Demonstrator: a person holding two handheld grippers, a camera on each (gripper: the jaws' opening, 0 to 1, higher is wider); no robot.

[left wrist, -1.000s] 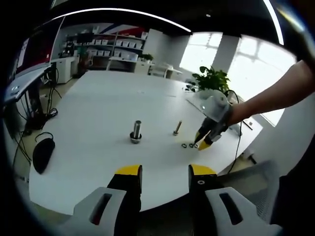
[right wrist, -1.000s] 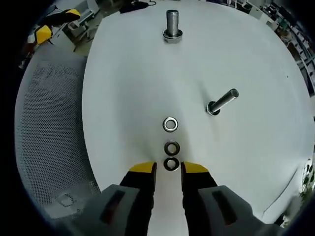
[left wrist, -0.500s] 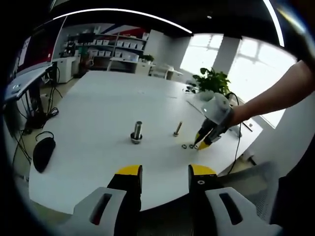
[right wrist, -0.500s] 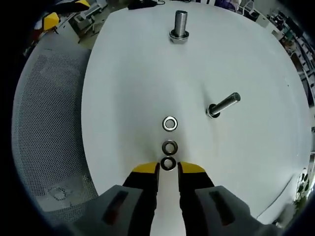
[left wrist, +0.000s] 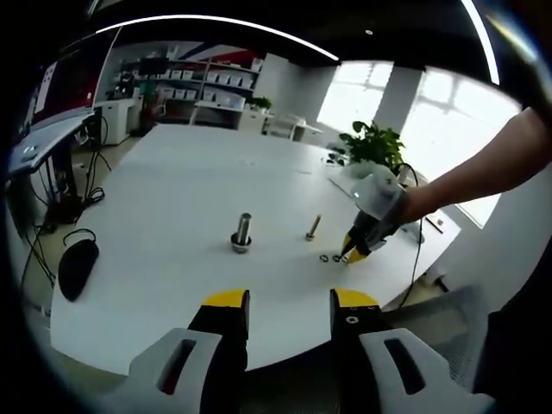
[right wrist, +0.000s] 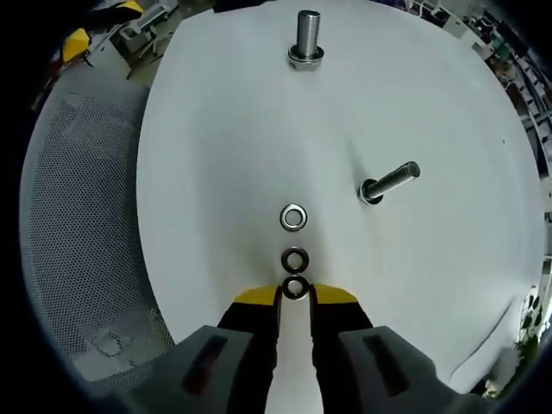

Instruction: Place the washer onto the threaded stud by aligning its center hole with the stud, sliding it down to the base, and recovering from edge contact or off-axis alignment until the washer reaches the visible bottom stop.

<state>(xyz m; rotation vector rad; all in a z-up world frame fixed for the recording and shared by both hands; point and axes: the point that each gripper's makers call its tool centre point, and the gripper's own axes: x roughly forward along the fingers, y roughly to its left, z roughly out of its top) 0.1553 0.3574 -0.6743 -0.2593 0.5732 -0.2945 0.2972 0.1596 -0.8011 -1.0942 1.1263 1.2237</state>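
On the white table (right wrist: 216, 155) three washers lie in a row. The nearest washer (right wrist: 295, 288) sits between the yellow tips of my right gripper (right wrist: 295, 295), whose jaws have closed in against its sides. Beyond it lie a dark washer (right wrist: 295, 259) and a bright washer (right wrist: 293, 217). The thick threaded stud (right wrist: 306, 34) stands upright at the far end with a ring at its base. In the left gripper view the stud (left wrist: 242, 231) stands mid-table, and the right gripper (left wrist: 354, 253) is tipped down at the washers (left wrist: 329, 258). My left gripper (left wrist: 291, 302) hangs open off the table's near edge.
A thinner bolt (right wrist: 390, 182) stands to the right of the washer row, also seen as the bolt (left wrist: 312, 228). A black mouse (left wrist: 76, 267) lies at the table's left edge. A grey mesh chair (right wrist: 78, 216) stands beside the table. A plant (left wrist: 375, 142) is behind.
The right gripper's jaws have narrowed around the nearest washer and crept slightly forward. The left gripper has stayed open and nearly still.
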